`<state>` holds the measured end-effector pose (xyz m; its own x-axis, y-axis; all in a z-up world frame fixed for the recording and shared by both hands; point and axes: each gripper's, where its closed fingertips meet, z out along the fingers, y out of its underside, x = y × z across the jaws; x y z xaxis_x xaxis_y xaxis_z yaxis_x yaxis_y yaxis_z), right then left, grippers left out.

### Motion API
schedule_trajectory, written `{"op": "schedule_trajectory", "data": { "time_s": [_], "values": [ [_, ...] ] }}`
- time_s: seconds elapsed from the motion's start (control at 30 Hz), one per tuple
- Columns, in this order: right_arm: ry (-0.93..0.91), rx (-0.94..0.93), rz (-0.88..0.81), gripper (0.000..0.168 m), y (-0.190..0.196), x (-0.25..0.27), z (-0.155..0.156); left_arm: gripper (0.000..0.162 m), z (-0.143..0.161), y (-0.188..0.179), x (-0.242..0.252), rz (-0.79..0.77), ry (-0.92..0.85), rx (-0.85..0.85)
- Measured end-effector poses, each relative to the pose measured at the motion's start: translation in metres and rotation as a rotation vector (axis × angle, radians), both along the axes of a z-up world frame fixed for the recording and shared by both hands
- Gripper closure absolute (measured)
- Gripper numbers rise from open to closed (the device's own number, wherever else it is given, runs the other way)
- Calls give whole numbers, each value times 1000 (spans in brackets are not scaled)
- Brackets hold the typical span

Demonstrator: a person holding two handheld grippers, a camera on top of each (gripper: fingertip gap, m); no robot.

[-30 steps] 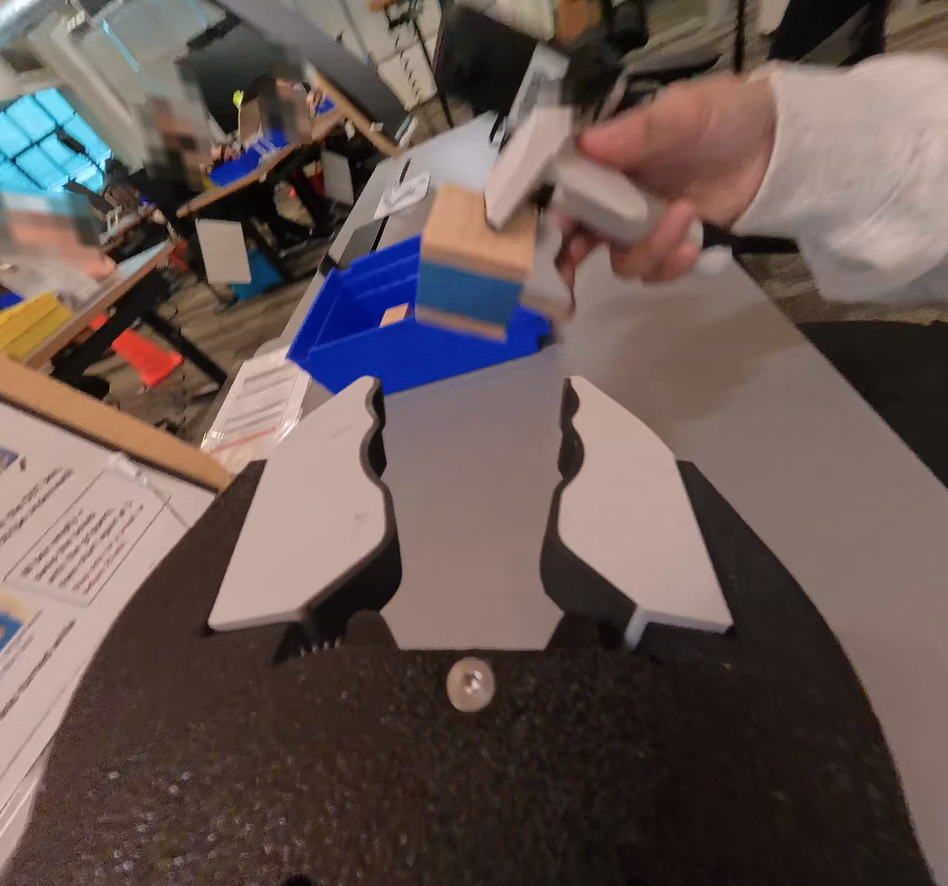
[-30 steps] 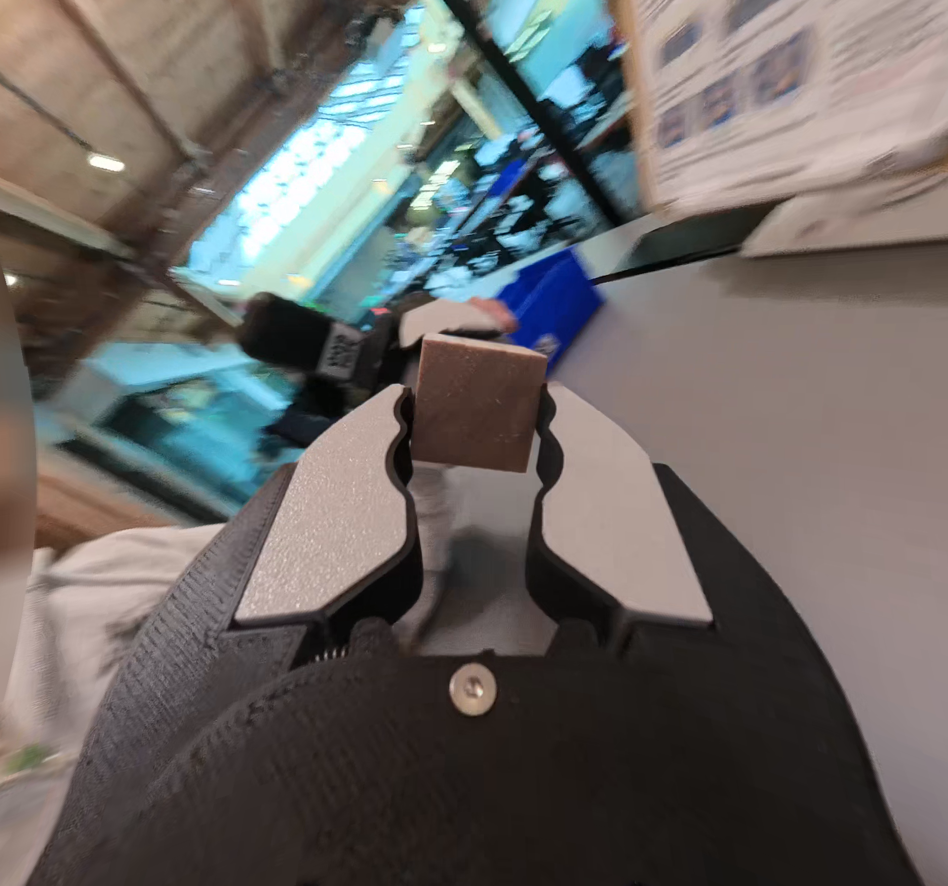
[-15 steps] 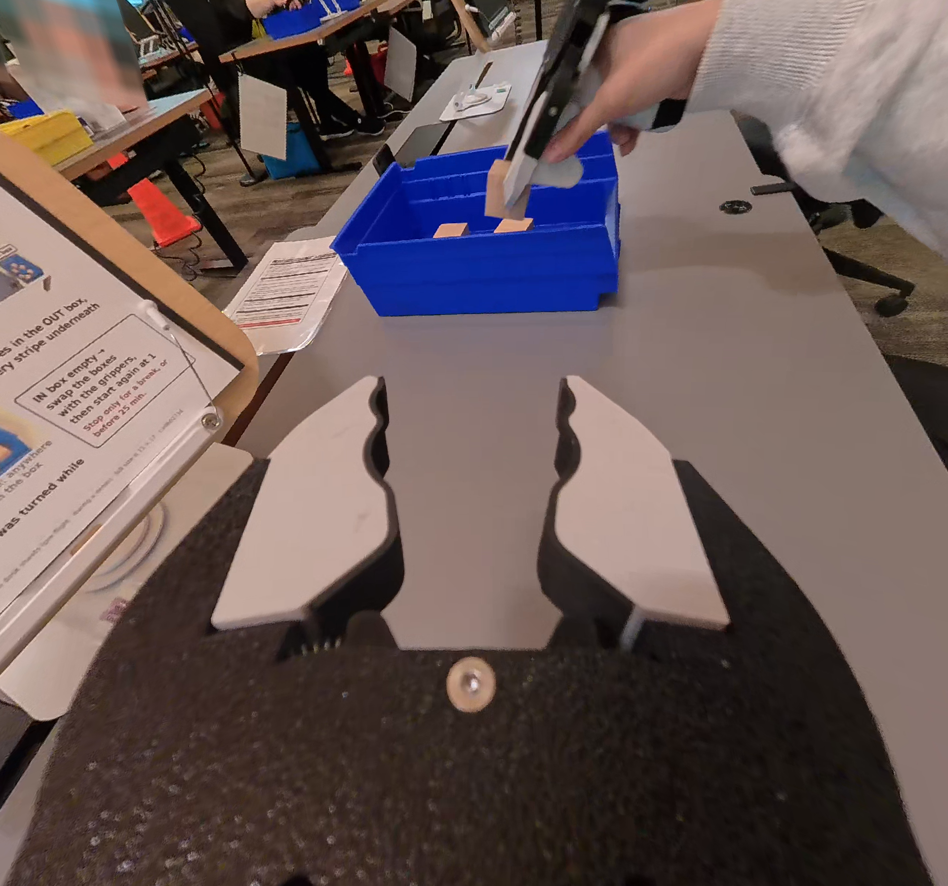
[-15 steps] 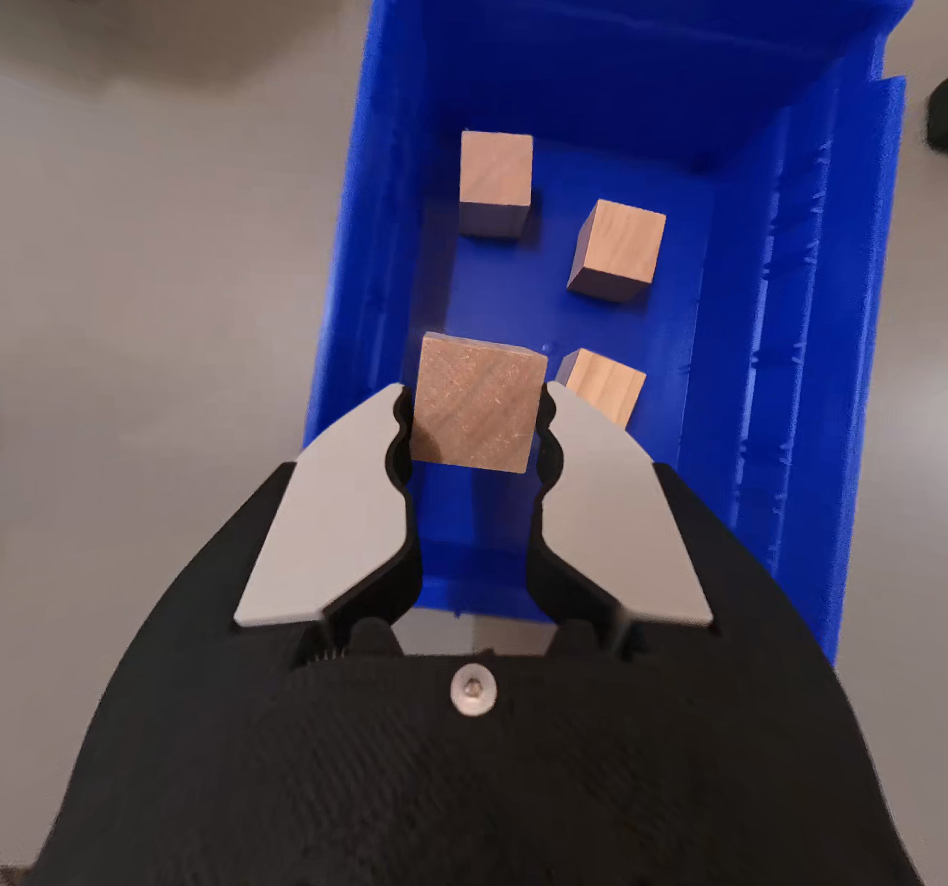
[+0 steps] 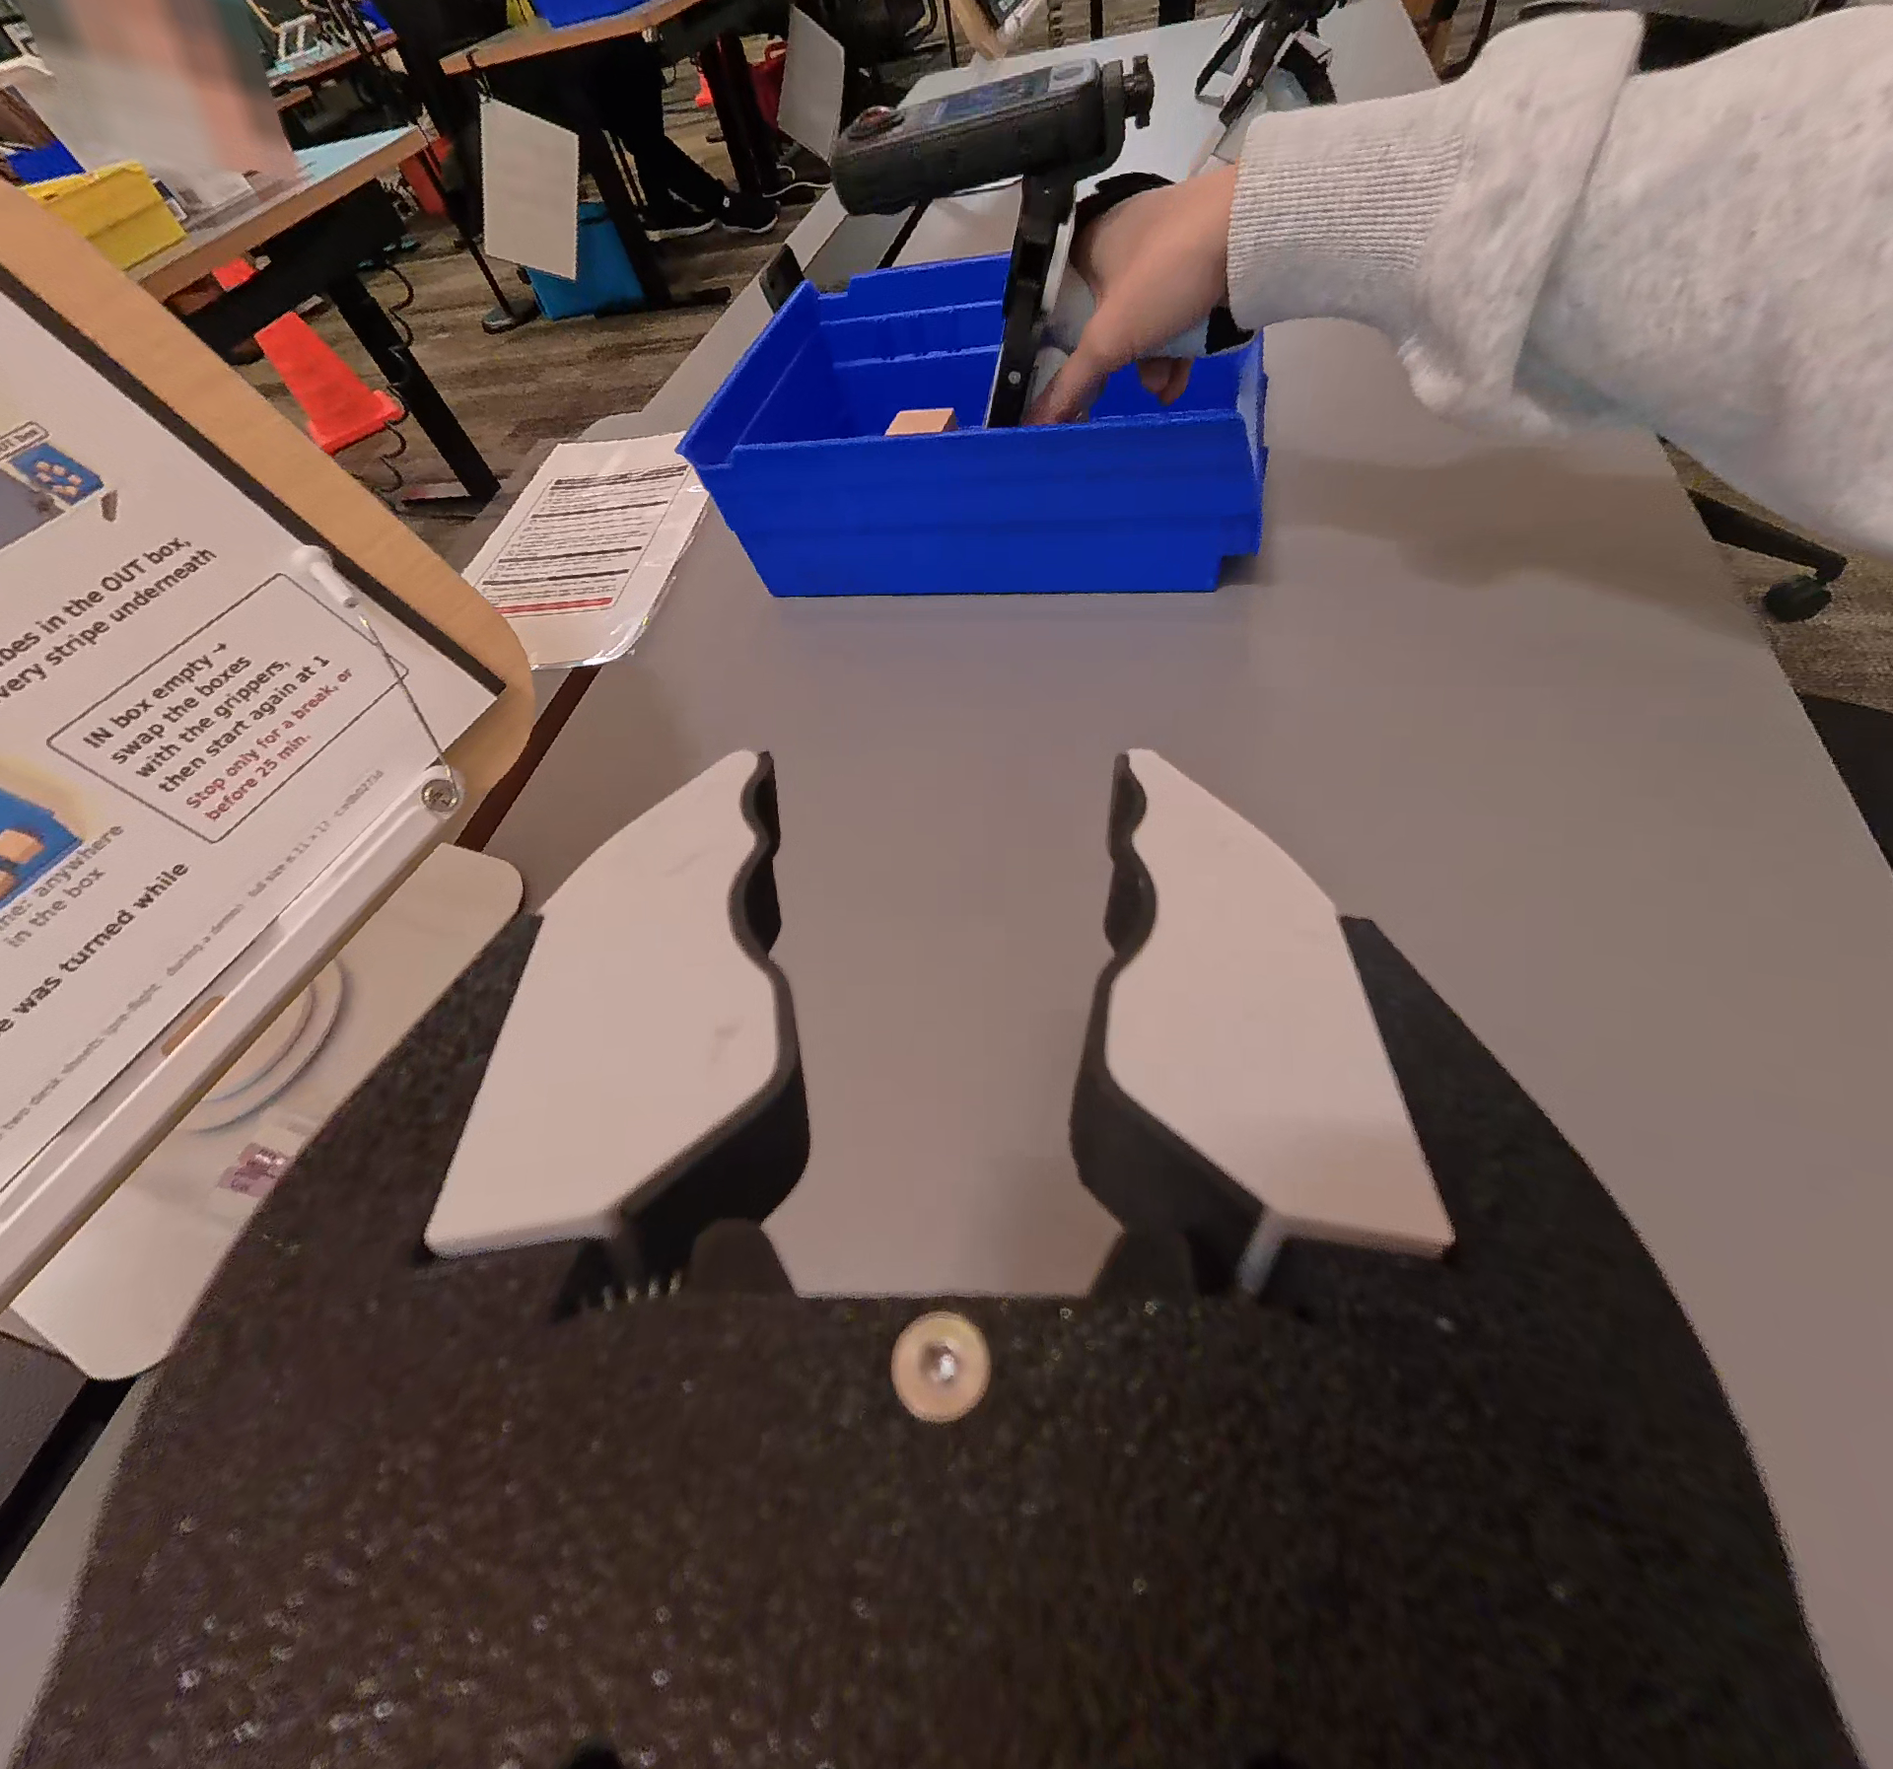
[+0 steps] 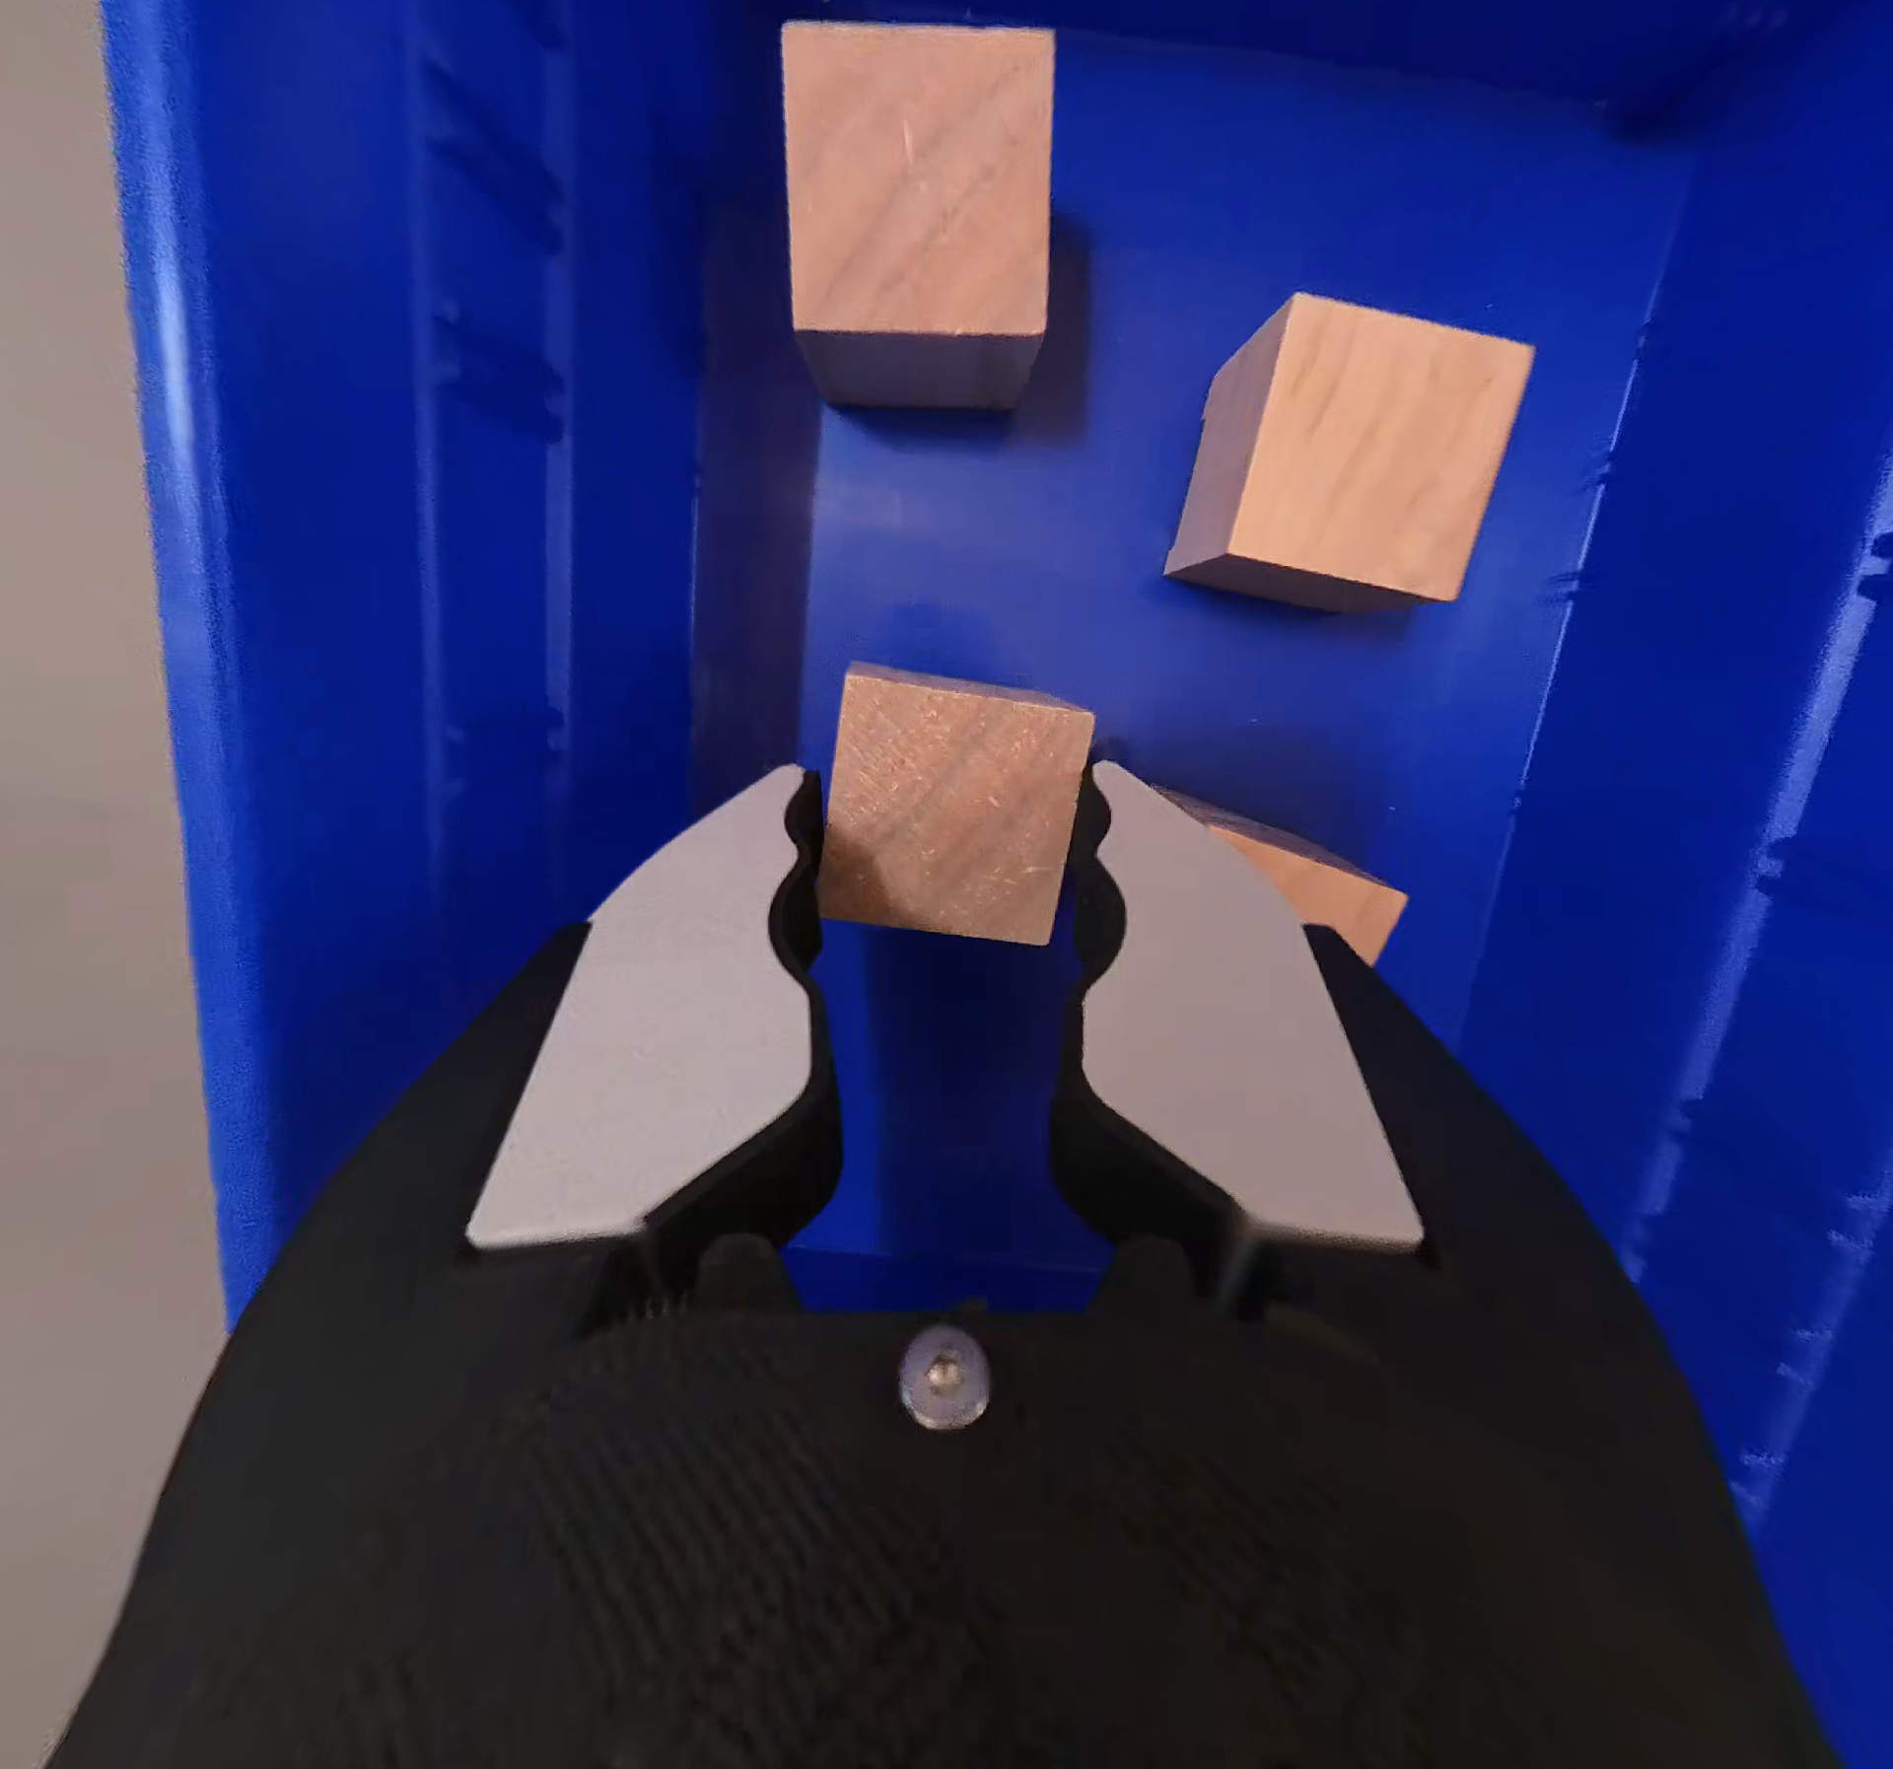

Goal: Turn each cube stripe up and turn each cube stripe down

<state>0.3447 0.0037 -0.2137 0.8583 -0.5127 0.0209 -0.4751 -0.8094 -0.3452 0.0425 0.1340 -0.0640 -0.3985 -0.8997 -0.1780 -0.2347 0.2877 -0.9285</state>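
My right gripper [image 6: 951, 775] is shut on a plain wooden cube [image 6: 953, 829] and holds it low inside the blue bin [image 6: 430, 490], pointing down at the bin floor. No stripe shows on the held cube. Three more wooden cubes lie in the bin: one at the far middle [image 6: 917, 193], one at the right [image 6: 1352, 449], and one partly hidden behind my right finger [image 6: 1321, 890]. My left gripper [image 5: 942, 762] is open and empty over the grey table [image 5: 1332, 747], well short of the bin [image 5: 973, 511]. The left wrist view shows the right gripper [image 5: 1014, 368] reaching into the bin.
A wooden board with an instruction sheet [image 5: 205, 695] stands at the left table edge. A sheet in a plastic sleeve [image 5: 594, 542] lies beside the bin. A white-sleeved arm [image 5: 1588, 234] crosses from the right. A small tripod device [image 5: 1270, 9] stands behind the bin.
My right gripper swung over the bin and then went down into it, still holding the cube. My left gripper stayed open and kept about the same place over the table.
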Motion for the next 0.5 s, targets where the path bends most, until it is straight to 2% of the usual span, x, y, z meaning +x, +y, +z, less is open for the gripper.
{"op": "schedule_trajectory", "data": {
  "time_s": [0.17, 0.43, 0.5],
  "values": [
    [21, -19, 1, 120, 0, -2, -10, 101, -1, 3, 0, 10, 8, -9],
    [15, 0, -27, 119, -2, 1, -6, 101, -2, 2, -1, 8, 22, -11],
    [13, 63, -31, 108, 2, 1, 5, 100, 0, 3, -2, 14, 19, -18]
  ]
}}
